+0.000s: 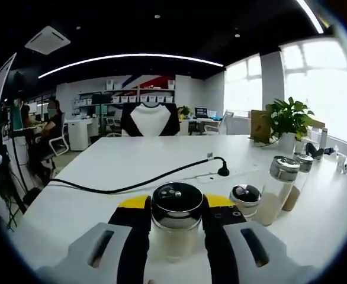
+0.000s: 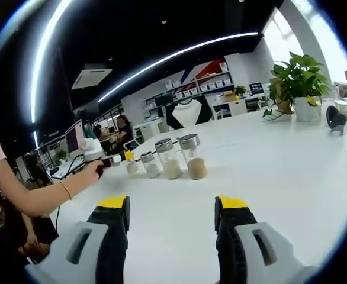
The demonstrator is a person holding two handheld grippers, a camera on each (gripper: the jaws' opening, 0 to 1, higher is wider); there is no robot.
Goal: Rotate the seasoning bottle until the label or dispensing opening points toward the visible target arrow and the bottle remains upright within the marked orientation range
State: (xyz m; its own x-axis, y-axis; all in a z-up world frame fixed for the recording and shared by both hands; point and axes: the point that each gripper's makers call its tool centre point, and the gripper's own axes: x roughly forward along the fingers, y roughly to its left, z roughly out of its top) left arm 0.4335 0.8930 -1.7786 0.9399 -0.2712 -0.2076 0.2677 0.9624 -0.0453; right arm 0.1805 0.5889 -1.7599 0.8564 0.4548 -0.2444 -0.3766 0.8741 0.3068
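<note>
Four seasoning bottles point(image 1: 176, 220) point(image 1: 246, 200) point(image 1: 278, 189) point(image 1: 298, 180), one black cable point(image 1: 144, 180), one potted plant point(image 1: 289, 124), two claws point(image 1: 176, 228) point(image 2: 172, 222).

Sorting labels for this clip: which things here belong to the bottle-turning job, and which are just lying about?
Job:
- clear glass seasoning bottle with shiny metal cap, between the left gripper jaws
- right gripper, open, holding nothing

Lying about:
- three more glass seasoning bottles
- black cable
- green potted plant in white pot
- white table
</note>
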